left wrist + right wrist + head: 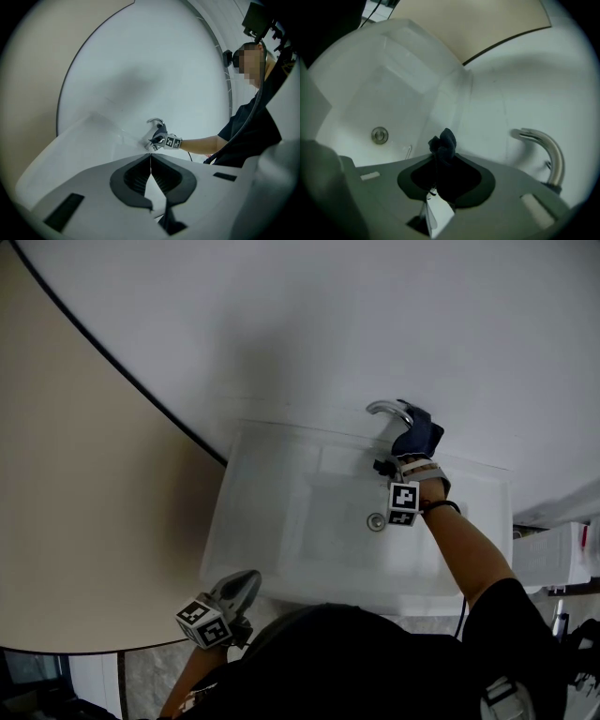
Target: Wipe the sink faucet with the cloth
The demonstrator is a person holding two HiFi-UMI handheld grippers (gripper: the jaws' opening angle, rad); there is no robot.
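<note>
Right tool (440, 168) is clamping the soft, limp cloth (444, 144) by a bunched fold beside the faucet (544, 147), left tool (150, 161) resting closed

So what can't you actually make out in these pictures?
- Faucet base: in the head view, covered by the dark cloth and the right gripper; in the right gripper view, cut off by the gripper's own body.
- Sink front rim: in the head view, hidden behind the person's dark clothing.
- Faucet detail: in the left gripper view, too small and far away.
</note>
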